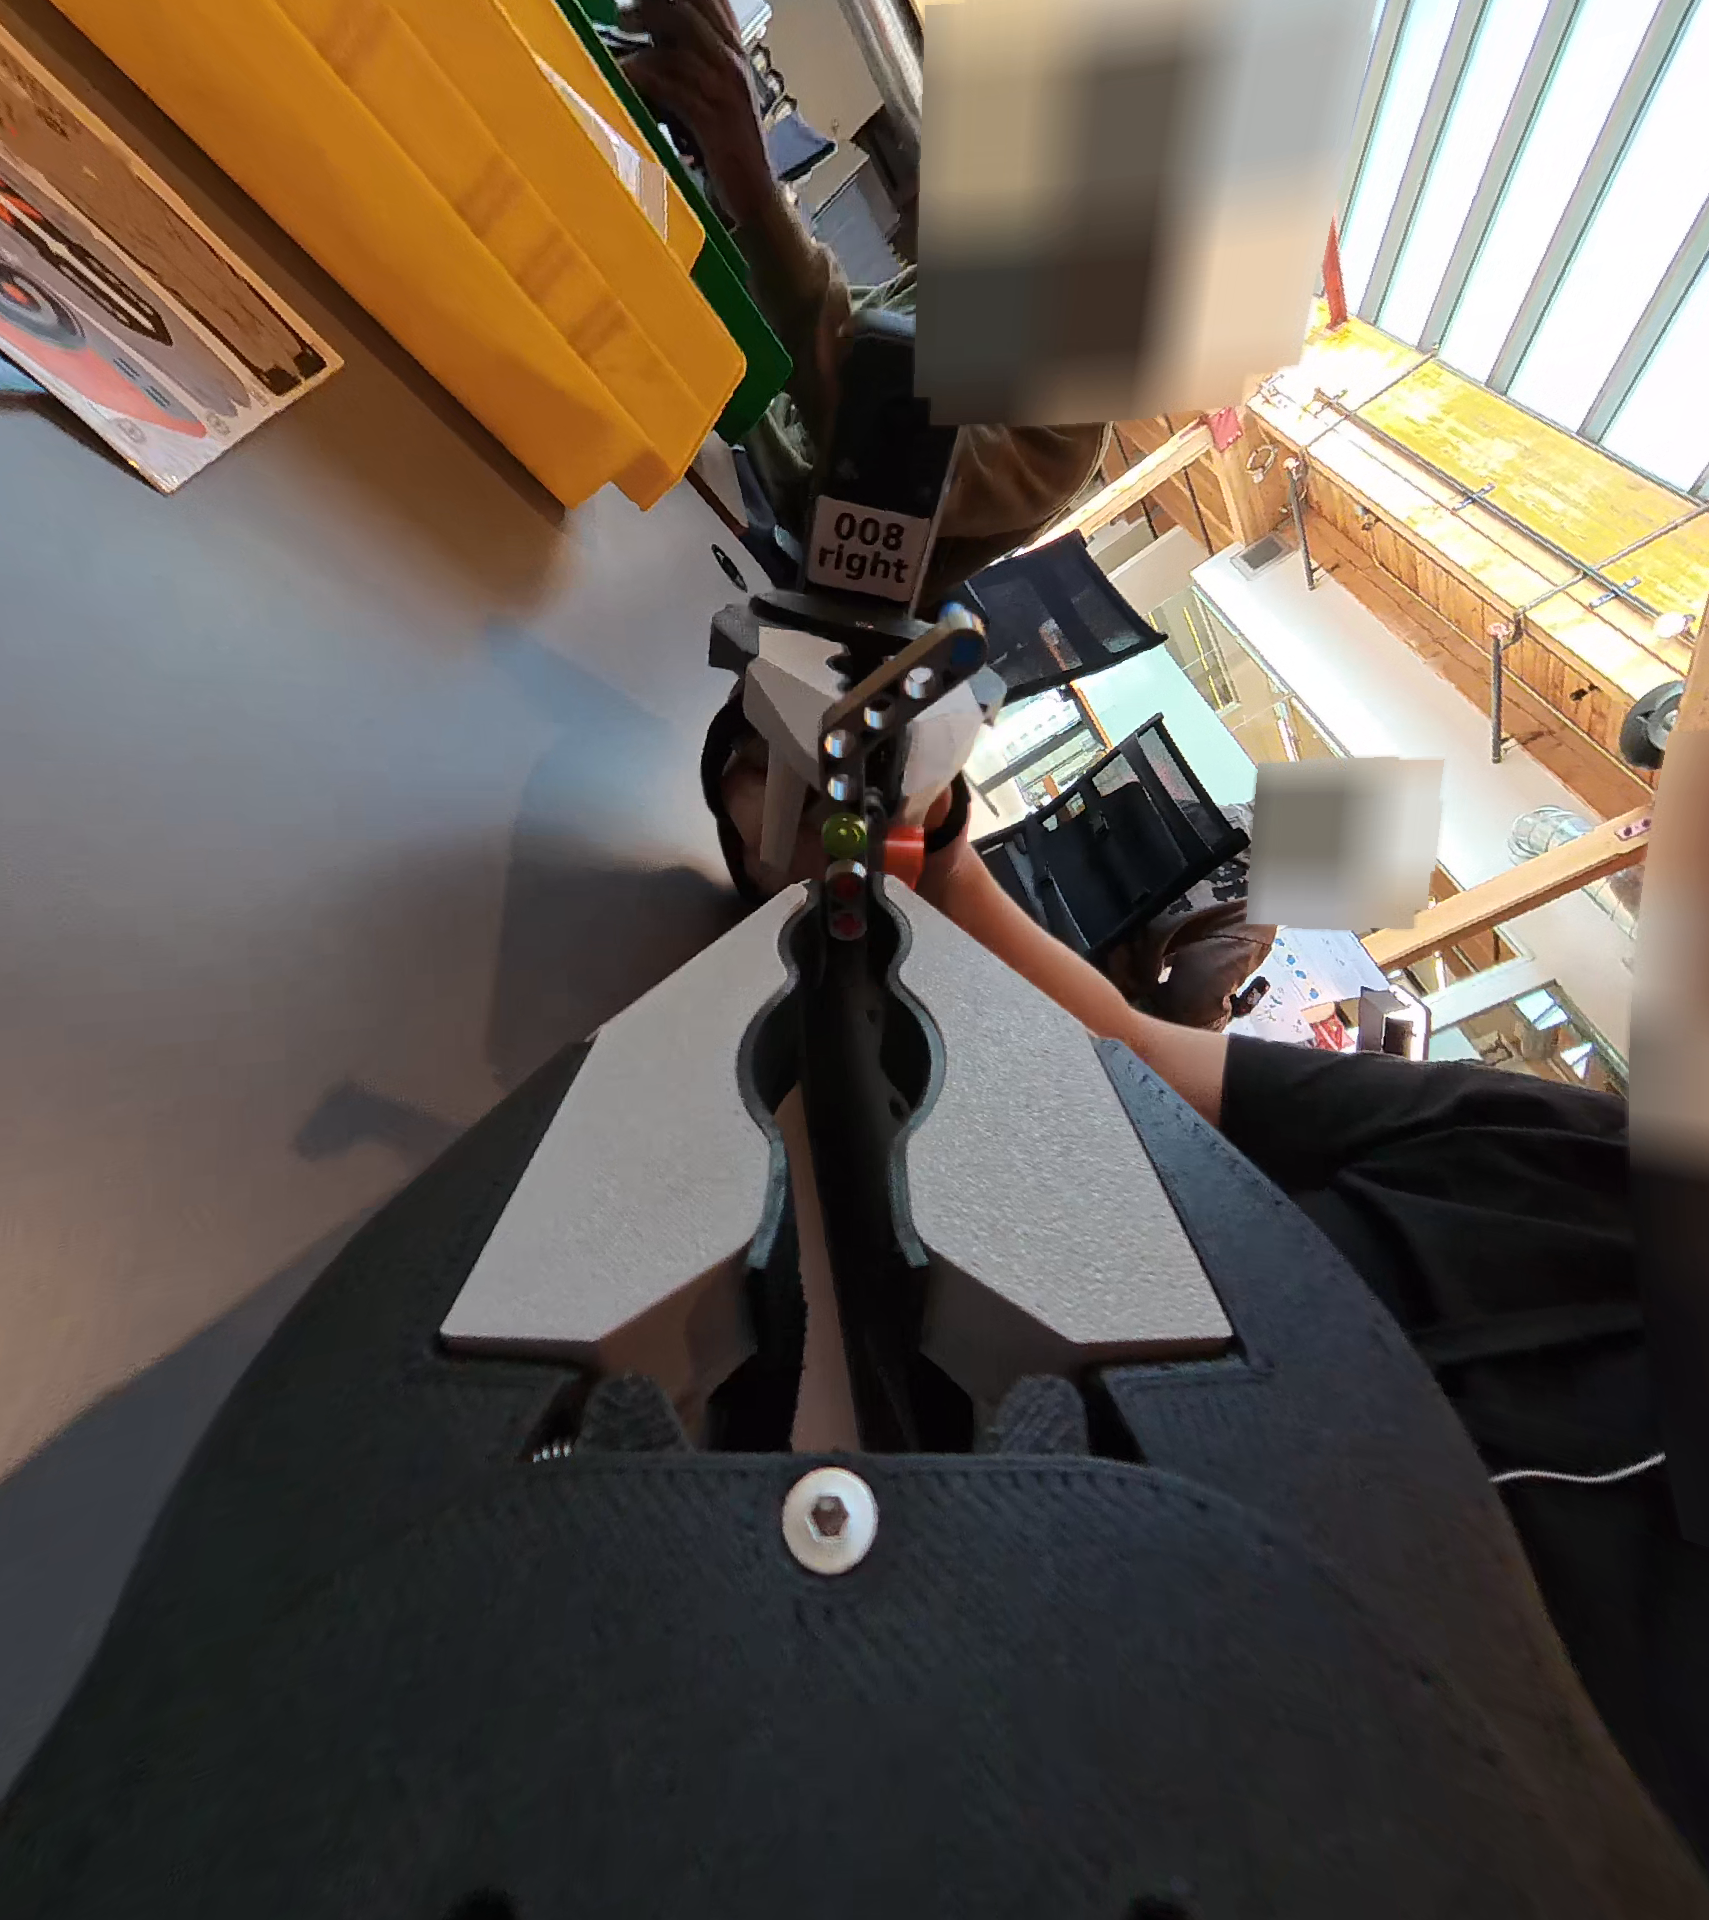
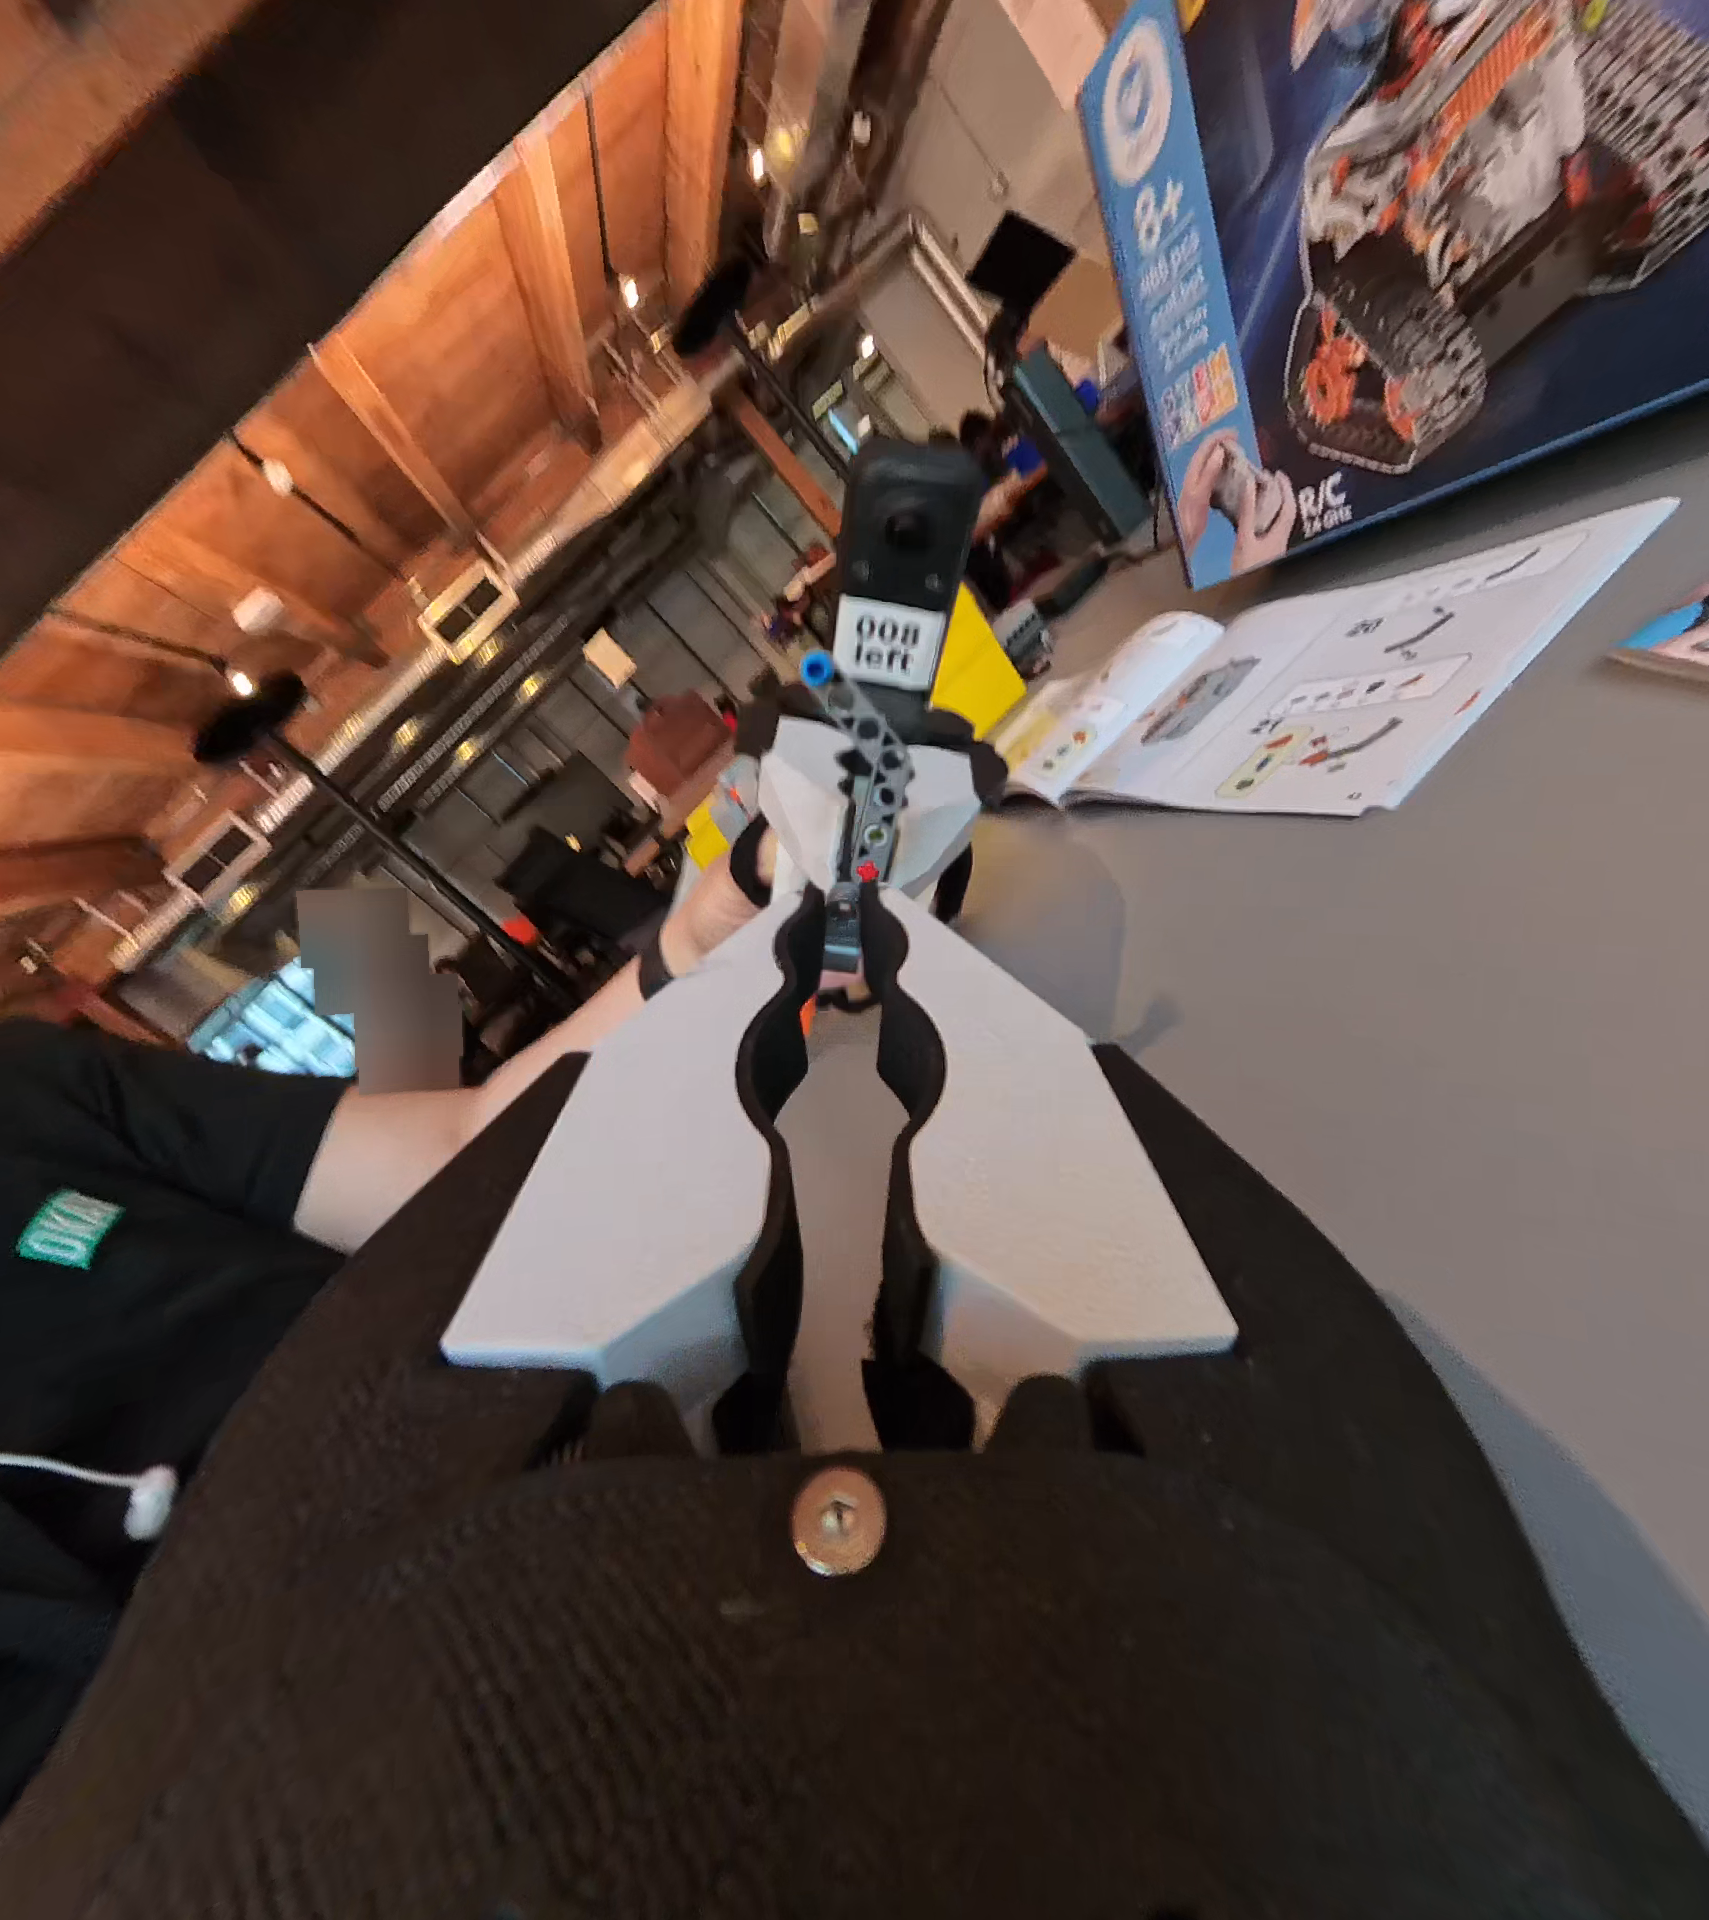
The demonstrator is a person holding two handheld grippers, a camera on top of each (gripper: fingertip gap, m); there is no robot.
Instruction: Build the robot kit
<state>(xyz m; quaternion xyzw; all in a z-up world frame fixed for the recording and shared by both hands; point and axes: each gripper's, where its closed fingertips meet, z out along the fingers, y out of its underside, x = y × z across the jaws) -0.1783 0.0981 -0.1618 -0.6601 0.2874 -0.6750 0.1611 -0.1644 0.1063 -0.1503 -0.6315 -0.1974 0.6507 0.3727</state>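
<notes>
Grey table [image 2: 1452,1039]; both tools pinch perforated beam [image 1: 891,707].

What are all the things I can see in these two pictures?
Grey holed beam: one, with blue, green and red pins, between the two grippers.
Yellow bins: stacked, a green one behind them, on the table.
Toy box: one, blue, standing on the grey table.
Instruction booklet: one, white, lying open.
Office chairs: two, black, in the background.
Left gripper: grey fingers, black body, closed on the beam.
Right gripper: same build, closed on the beam.
</notes>
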